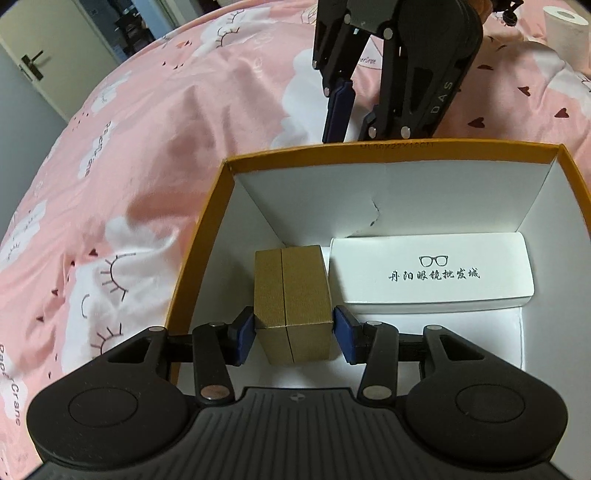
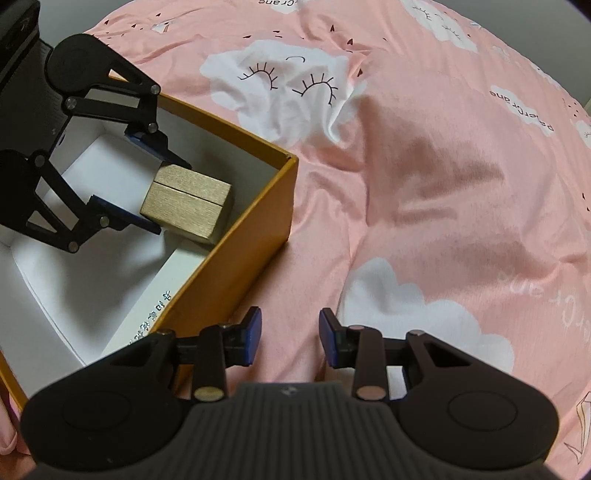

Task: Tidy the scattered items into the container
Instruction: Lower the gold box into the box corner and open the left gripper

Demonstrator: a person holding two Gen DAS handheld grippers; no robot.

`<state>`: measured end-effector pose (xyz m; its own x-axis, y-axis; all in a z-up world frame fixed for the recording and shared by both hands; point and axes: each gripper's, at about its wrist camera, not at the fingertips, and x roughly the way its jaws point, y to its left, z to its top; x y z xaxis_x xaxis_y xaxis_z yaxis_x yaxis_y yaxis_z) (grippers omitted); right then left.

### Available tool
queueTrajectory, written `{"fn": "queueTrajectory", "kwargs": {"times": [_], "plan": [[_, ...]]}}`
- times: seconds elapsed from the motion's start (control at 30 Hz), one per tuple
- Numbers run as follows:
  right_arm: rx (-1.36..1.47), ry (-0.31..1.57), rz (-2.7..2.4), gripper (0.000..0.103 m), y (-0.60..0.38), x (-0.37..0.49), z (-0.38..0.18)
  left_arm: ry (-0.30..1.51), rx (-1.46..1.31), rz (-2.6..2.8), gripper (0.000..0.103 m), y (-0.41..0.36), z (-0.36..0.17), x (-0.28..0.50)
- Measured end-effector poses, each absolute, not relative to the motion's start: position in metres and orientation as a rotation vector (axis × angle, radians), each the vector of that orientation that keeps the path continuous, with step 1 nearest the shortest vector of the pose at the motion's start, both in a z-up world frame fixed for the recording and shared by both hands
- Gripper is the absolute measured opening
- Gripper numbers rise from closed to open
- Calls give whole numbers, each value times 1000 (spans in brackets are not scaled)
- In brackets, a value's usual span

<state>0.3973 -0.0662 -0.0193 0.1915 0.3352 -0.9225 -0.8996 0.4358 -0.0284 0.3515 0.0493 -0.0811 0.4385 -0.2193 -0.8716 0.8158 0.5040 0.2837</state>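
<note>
An orange box (image 1: pixel 207 236) with a white inside stands on the pink bedspread; it also shows in the right wrist view (image 2: pixel 240 243). My left gripper (image 1: pixel 294 334) is inside it, its blue pads against both sides of a small gold box (image 1: pixel 291 295), which sits low by the left wall (image 2: pixel 188 203). A white glasses case (image 1: pixel 432 273) lies in the box to the right of it. My right gripper (image 2: pixel 290 338) is open and empty over the bedspread, just outside the box's far wall (image 1: pixel 351 110).
The pink bedspread (image 2: pixel 424 177) with white clouds lies rumpled all around the box. A toilet paper roll (image 1: pixel 567 26) stands at the far right. A door (image 1: pixel 40 62) is at the far left.
</note>
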Motion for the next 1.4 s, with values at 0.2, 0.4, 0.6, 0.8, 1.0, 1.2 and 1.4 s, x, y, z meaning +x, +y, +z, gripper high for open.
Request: {"fn": "queueTrajectory", "kwargs": {"times": [0.2, 0.4, 0.6, 0.8, 1.0, 1.2, 1.4], "plan": [[-664, 1023, 972, 38, -67, 392, -16, 857, 939, -683, 55, 43, -97, 339], [-690, 1002, 972, 38, -68, 386, -12, 832, 875, -595, 63, 52, -87, 328], [-701, 999, 958, 38, -69, 385, -11, 914, 739, -512, 53, 58, -73, 321], [-712, 999, 962, 38, -68, 382, -13, 973, 620, -490, 31, 61, -77, 332], [-711, 1007, 962, 38, -70, 385, -17, 960, 591, -523, 23, 54, -80, 336], [-716, 1023, 963, 38, -68, 390, -26, 924, 612, -547, 23, 41, -86, 344], [-723, 1030, 967, 38, -68, 390, -28, 924, 610, -552, 23, 36, -89, 351]]}}
